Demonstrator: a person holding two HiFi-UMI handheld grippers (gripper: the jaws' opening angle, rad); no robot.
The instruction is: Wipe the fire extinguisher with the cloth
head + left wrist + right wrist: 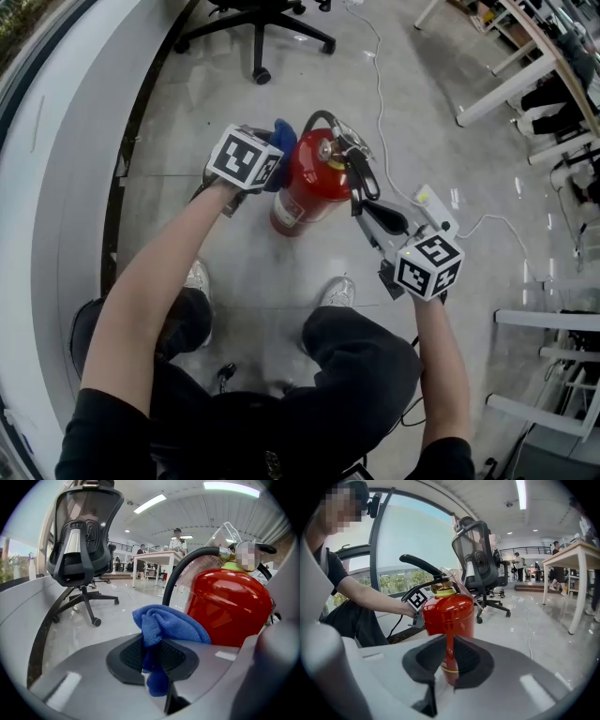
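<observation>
Left tongs (156, 657) are clamped tight on the blue cloth (168, 623), w/ a bunched wad poking out front. It's just beside the upper left side of the red fire extinguisher (309, 192), which stands upright on the floor (394, 112). Touching or not, can't tell. Right tongs (449, 660) are closed to a slit w/ nothing in them, near the other side. I'd say wiping has barely started, if at all. Most of the cylinder, the neck & hose are probably left to do.

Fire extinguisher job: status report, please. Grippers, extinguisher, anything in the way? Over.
Left gripper shut on blue cloth, close beside the extinguisher. Right gripper jaws together, empty, held clear. Extinguisher upright on floor. Nothing blocking.
</observation>
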